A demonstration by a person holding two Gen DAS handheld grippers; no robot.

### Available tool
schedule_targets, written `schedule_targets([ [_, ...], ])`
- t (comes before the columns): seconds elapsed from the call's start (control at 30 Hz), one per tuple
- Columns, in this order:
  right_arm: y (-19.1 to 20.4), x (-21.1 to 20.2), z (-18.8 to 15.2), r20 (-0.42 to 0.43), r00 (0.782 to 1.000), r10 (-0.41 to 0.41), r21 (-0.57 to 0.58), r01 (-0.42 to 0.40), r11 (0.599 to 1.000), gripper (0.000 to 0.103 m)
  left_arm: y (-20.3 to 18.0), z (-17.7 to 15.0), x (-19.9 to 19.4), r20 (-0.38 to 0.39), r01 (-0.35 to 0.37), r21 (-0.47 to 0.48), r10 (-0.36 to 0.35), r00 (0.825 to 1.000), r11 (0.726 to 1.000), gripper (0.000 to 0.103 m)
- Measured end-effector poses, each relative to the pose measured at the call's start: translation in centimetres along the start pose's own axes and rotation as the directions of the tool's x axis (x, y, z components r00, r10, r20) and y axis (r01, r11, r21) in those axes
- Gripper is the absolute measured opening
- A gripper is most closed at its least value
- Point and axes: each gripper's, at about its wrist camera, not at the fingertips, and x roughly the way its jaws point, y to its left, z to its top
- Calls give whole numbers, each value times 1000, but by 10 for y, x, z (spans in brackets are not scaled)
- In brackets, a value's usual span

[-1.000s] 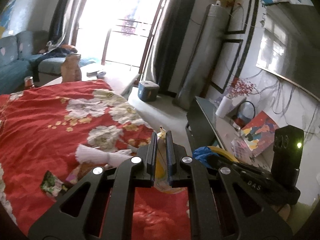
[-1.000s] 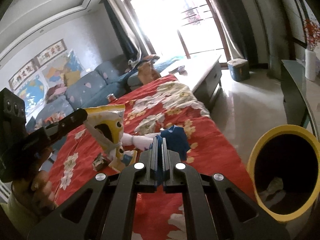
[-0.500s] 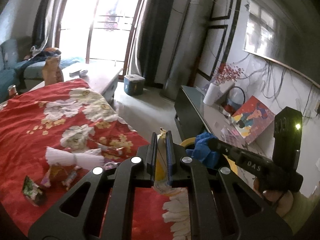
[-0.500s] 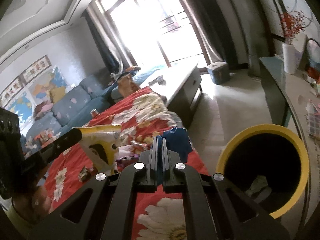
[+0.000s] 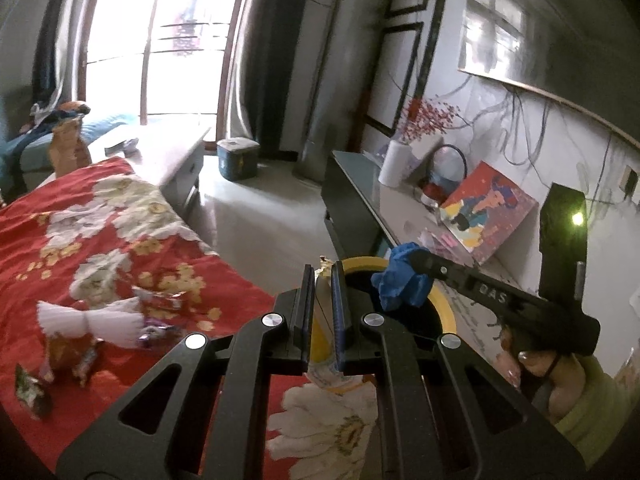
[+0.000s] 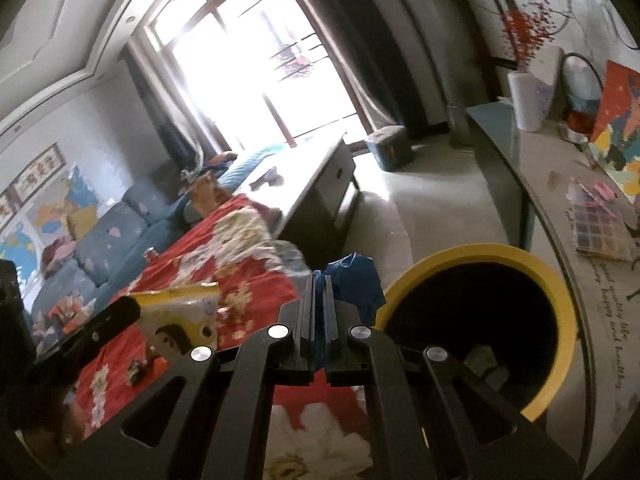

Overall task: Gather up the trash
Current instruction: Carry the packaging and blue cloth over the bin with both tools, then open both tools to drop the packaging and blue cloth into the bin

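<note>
My left gripper is shut on a yellow and white snack bag, which also shows in the right wrist view. My right gripper is shut on a crumpled blue wrapper, seen in the left wrist view held over the yellow-rimmed bin. The bin stands just right of my right gripper, with some trash at its bottom. White paper and small wrappers lie on the red floral cloth.
A dark glass-topped console with a white vase, a painting and a colour palette box runs along the right wall. A coffee table, a blue box on the floor and a blue sofa lie beyond.
Both grippers have swung right toward the bin with their trash. The blue wrapper has come over the bin's rim, and the bin looms larger in both views.
</note>
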Motion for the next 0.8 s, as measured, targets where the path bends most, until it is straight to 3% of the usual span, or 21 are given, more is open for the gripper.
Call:
schedule_targets([
  [0.43, -70, 8, -5, -12, 990, -144, 75, 144, 987, 3, -40, -13, 64, -95, 105, 6, -104, 990, 994, 5],
  [0.8, -110, 20, -15, -62, 983, -174, 135, 181, 974, 3, -56, -21, 109, -139, 97, 9, -95, 986, 995, 5],
])
